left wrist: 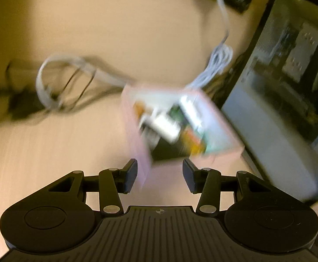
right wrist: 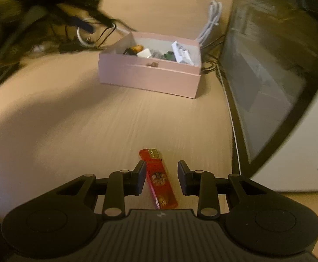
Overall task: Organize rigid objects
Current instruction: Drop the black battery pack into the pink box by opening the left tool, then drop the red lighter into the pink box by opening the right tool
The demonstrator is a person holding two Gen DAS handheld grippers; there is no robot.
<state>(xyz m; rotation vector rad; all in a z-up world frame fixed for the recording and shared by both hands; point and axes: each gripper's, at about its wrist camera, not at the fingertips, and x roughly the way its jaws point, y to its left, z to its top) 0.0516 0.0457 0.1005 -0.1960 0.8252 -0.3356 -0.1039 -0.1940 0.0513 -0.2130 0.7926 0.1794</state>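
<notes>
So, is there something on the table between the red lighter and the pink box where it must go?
Nothing visible. In the right wrist view the red lighter lies between the open fingers of the right gripper, and only bare wooden table runs to the open pink box. The cables lie behind the box.

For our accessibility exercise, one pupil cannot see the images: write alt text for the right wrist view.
An open right claw hovers over a red lighter lying flat on a pale wooden table, the lighter between its fingers, nearer the left one. Farther back stands an open pink box holding small items, with white and black cables behind it.
</notes>
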